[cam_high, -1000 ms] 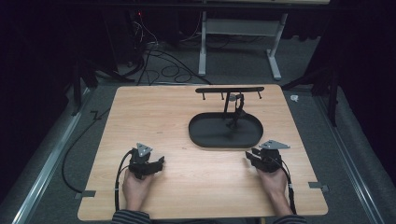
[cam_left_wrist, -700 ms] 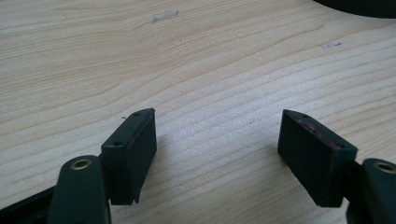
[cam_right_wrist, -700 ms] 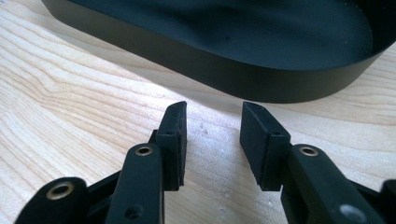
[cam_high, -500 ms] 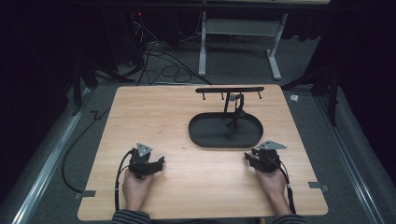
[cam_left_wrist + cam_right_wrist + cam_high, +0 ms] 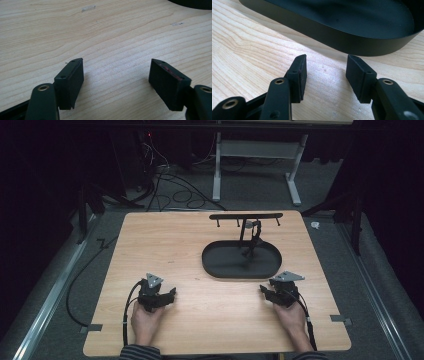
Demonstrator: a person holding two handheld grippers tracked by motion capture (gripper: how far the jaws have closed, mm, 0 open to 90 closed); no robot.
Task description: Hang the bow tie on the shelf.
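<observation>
tables: 1 wooden table (image 5: 165, 245) | trays: 1 black oval tray (image 5: 220, 267) | racks: 1 black T-shaped rack (image 5: 245, 216) standing in the tray, 4 pegs under its bar | grippers: 2, left gripper (image 5: 170, 294) and right gripper (image 5: 263, 291) | hands: 2

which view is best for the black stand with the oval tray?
High view: it shows the whole stand, oval tray, upright post and top bar with pegs, on the table. The right gripper view shows just the tray's near wall and part of its floor, close up. The left gripper view catches a sliver of the tray's edge at its top right.
</observation>
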